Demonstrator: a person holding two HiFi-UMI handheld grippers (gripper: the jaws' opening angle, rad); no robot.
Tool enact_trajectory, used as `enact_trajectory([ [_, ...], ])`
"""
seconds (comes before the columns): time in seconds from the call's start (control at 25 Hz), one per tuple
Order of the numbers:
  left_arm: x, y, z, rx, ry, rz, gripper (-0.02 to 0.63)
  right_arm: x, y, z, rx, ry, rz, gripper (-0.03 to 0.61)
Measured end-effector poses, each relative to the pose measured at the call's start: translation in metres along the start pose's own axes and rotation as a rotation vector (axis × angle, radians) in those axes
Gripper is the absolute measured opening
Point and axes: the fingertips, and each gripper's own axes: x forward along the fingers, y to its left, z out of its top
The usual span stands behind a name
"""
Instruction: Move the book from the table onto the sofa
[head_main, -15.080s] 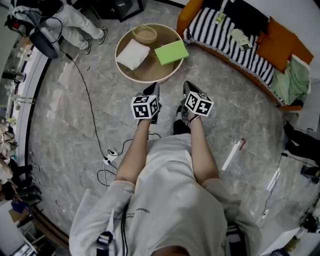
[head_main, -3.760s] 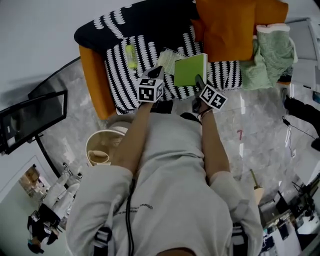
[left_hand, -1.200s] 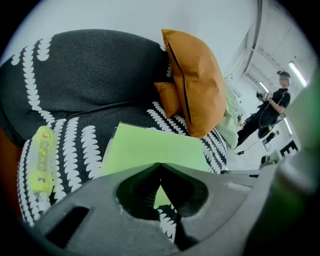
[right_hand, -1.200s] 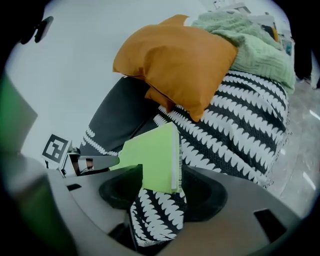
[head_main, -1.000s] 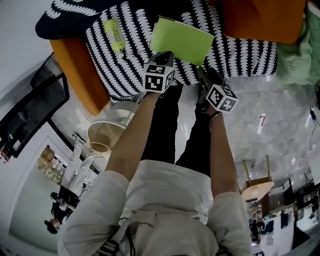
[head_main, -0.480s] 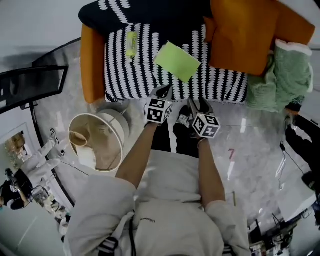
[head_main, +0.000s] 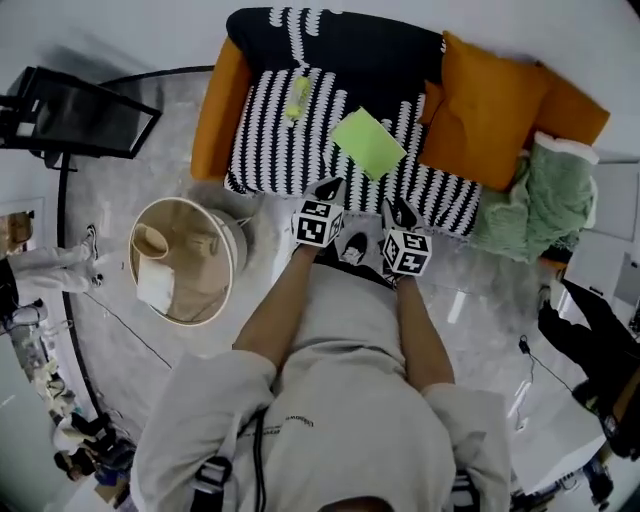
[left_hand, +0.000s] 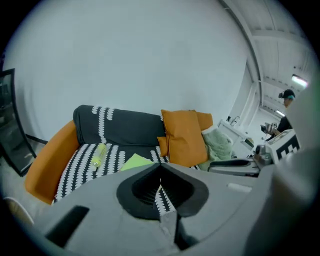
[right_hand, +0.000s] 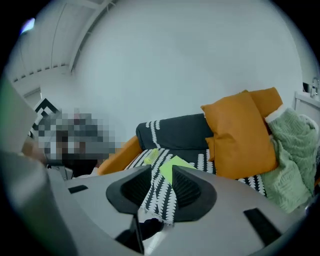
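Observation:
The green book (head_main: 368, 142) lies flat on the black-and-white striped seat of the orange sofa (head_main: 290, 150). It also shows as a green patch past the jaws in the left gripper view (left_hand: 136, 161) and the right gripper view (right_hand: 172, 164). Both grippers hang in the air short of the sofa's front edge, apart from the book. My left gripper (head_main: 332, 186) (left_hand: 160, 170) is shut with nothing in it. My right gripper (head_main: 392, 207) (right_hand: 162, 175) shows a gap between its jaws, which are closing on nothing.
A yellow-green tube (head_main: 297, 98) lies on the seat left of the book. An orange cushion (head_main: 480, 110) and a green blanket (head_main: 545, 205) fill the sofa's right end. A round tray table (head_main: 230, 240) with a cup and white cloth stands at left, a black screen (head_main: 85, 115) beyond.
Both grippers have drawn back and up from the book's near edge; the book stays on the seat. The right jaws have narrowed. The view has pulled away from the sofa.

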Motion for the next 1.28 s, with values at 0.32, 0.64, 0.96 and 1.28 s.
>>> enact_trajectory([
  [0.32, -0.037, -0.013, -0.012, 0.014, 0.026, 0.004, 0.009, -0.015, 0.029, 0.01, -0.146, 0.034, 0.047, 0.03],
  [0.64, -0.052, -0.013, -0.026, 0.067, 0.016, 0.03, 0.009, -0.026, 0.021, -0.001, -0.142, 0.041, 0.023, 0.006],
  [0.96, -0.042, -0.019, -0.034, 0.085, 0.036, 0.024, 0.009, -0.04, 0.01, 0.007, -0.195, 0.015, -0.026, 0.006],
  [1.28, -0.03, -0.031, -0.031, 0.108, 0.048, 0.007, 0.009, -0.04, 0.003, 0.013, -0.177, 0.012, -0.006, 0.006],
])
